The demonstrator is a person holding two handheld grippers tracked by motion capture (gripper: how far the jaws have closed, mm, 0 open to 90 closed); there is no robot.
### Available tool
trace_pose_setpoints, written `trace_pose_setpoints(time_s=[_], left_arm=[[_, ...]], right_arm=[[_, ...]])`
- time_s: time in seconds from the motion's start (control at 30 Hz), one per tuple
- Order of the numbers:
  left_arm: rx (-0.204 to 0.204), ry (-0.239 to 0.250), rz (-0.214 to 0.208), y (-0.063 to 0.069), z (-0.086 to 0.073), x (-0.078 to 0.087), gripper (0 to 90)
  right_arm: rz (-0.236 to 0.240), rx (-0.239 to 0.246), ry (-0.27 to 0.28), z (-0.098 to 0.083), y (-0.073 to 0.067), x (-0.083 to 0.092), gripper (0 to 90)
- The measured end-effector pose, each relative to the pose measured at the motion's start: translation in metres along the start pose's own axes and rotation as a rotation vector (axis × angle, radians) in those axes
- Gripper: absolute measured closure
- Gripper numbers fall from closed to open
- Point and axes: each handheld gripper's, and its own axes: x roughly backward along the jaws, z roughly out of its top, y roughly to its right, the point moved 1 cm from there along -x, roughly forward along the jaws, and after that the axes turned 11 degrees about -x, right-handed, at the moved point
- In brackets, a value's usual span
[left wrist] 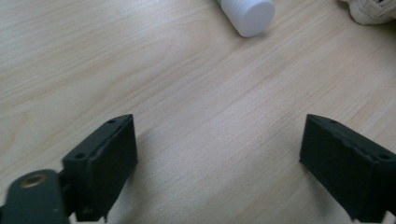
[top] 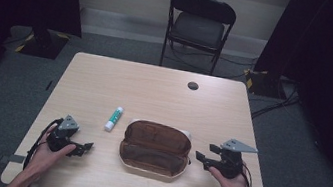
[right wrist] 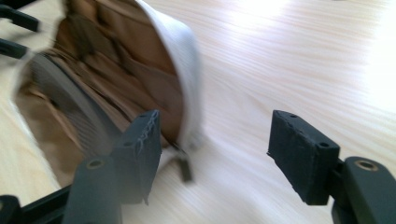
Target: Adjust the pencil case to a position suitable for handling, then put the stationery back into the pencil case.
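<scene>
Pouch (top: 155,150) lies unzipped near table's (top: 154,91) front edge, between wide, empty left tongs (top: 86,147) and right tongs (top: 201,158).

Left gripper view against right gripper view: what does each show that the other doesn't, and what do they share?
Left gripper view: the white capped end of the glue stick lying on the table ahead of the left gripper, whose black fingers stand apart with bare wood between them.

Right gripper view: the brown lining of the open, cream-edged fabric pencil case just ahead of the right gripper, its fingers also apart, holding nothing.

Both: the light wooden table and open fingers.
</scene>
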Motion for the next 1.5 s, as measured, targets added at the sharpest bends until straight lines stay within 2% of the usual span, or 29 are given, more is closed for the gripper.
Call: trace_pose_setpoints(time_s=[0.07,0.13,0.23,0.33,0.43,0.5,0.53,0.6,0.67,0.73,0.77,0.83,0.9,0.97,1.03,1.07,1.17,1.27,1.4,1.5], left_arm=[[-0.001,-0.015,0.001,0.000,0.002,0.000,15.7],[0.003,-0.023,0.014,0.001,0.004,0.000,16.0],[0.022,-0.015,0.024,0.001,0.007,-0.001,16.8],[0.027,-0.002,0.023,0.001,0.010,0.000,17.0],[0.029,0.023,0.016,0.003,0.016,0.001,18.0],[0.015,0.042,0.005,0.005,0.022,0.001,18.4],[0.022,0.054,-0.004,0.006,0.024,0.001,18.6],[0.014,0.058,-0.009,0.006,0.026,0.001,18.6],[0.004,0.075,-0.017,0.007,0.033,0.001,19.1],[0.001,0.086,-0.020,0.008,0.039,0.002,21.0],[-0.016,0.089,-0.014,0.008,0.041,0.003,22.2],[-0.017,0.089,-0.022,0.007,0.045,0.004,22.2],[-0.011,0.102,-0.011,0.002,0.050,0.004,22.5],[0.024,0.147,0.007,-0.002,0.054,0.003,25.9],[0.030,0.130,0.004,-0.005,0.059,-0.001,26.4],[0.024,0.134,0.011,-0.006,0.061,-0.003,26.5],[0.040,0.149,0.009,-0.009,0.068,-0.007,29.5],[0.026,0.122,0.012,-0.012,0.073,-0.014,33.3],[0.039,0.111,-0.017,-0.012,0.078,-0.025,39.7],[0.004,0.094,-0.015,-0.007,0.081,-0.032,43.0]], right_arm=[[-0.023,-0.019,-0.018,-0.004,0.012,0.004,33.5],[-0.074,-0.018,-0.022,-0.006,0.024,0.006,31.9],[-0.118,-0.055,-0.033,-0.009,0.043,0.003,31.4],[-0.179,-0.064,-0.060,-0.015,0.060,-0.003,29.9],[-0.214,-0.078,-0.077,-0.019,0.069,-0.007,27.9],[-0.253,-0.067,-0.096,-0.022,0.071,-0.009,26.1],[-0.266,-0.061,-0.101,-0.024,0.071,-0.009,25.6],[-0.261,-0.071,-0.105,-0.025,0.071,-0.009,25.3],[-0.275,-0.060,-0.129,-0.027,0.070,-0.013,24.0],[-0.285,-0.047,-0.127,-0.025,0.069,-0.014,24.1],[-0.292,-0.040,-0.115,-0.024,0.069,-0.014,24.0],[-0.288,-0.042,-0.106,-0.024,0.070,-0.014,24.0],[-0.288,-0.052,-0.129,-0.026,0.072,-0.017,22.0],[-0.289,-0.057,-0.123,-0.026,0.072,-0.018,22.3],[-0.289,-0.053,-0.117,-0.027,0.072,-0.019,21.3],[-0.290,-0.052,-0.108,-0.027,0.072,-0.020,20.4],[-0.282,-0.047,-0.075,-0.030,0.071,-0.023,17.3],[-0.279,-0.046,-0.062,-0.030,0.071,-0.025,17.2],[-0.279,-0.046,-0.061,-0.030,0.070,-0.025,17.3],[-0.280,-0.047,-0.062,-0.031,0.070,-0.024,17.3]])
